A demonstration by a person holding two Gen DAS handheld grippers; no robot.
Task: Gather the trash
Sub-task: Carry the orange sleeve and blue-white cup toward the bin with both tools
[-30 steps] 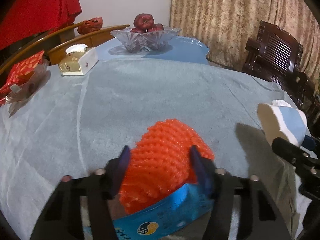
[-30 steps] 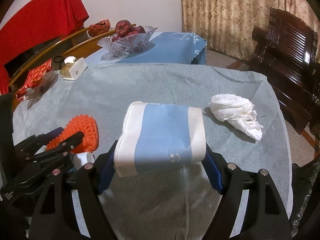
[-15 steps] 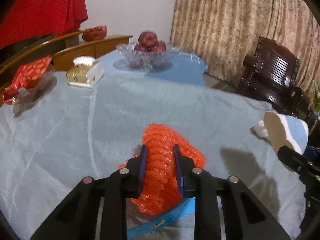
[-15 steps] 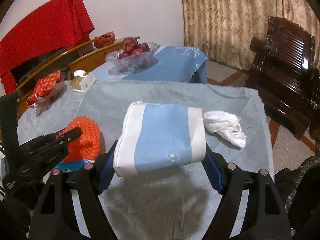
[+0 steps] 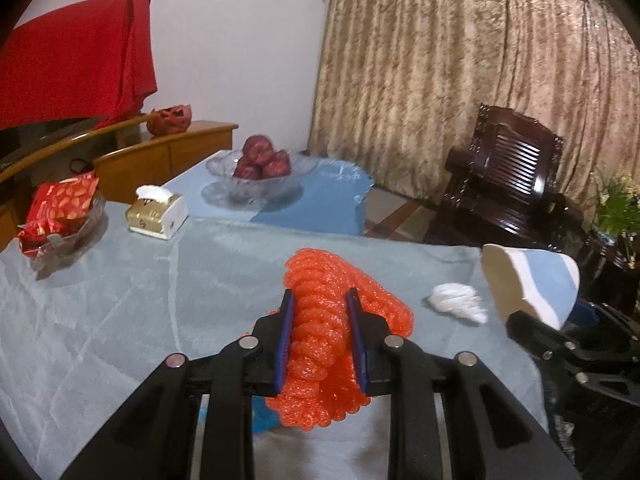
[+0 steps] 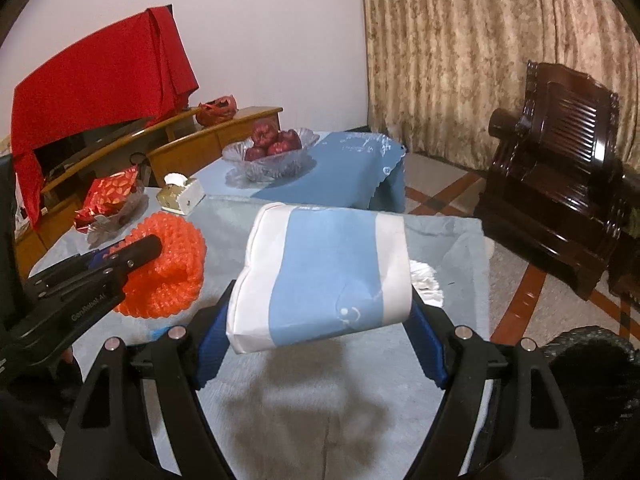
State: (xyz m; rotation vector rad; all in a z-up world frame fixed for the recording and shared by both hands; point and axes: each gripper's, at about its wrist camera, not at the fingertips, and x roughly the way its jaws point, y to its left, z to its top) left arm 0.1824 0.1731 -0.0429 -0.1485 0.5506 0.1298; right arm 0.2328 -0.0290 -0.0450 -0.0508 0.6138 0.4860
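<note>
Now carry both loads level toward the black trash bag (image 6: 592, 364) at lower right: left gripper (image 5: 320, 312) pinched narrow on the orange foam fruit net (image 5: 332, 320), right gripper (image 6: 320, 312) spread wide, clamping the blue-and-white tissue pack (image 6: 324, 272), both clear of the table (image 5: 120, 300). Leave the crumpled white tissue (image 5: 456, 304) there for later.

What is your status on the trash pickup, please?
Left gripper shut on orange foam net. Right gripper shut on blue-white packet. Crumpled tissue remains on table.

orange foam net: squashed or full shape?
Squashed: the left hand-held gripper pinches the orange foam net into a narrow ridge, flaring outside.
</note>
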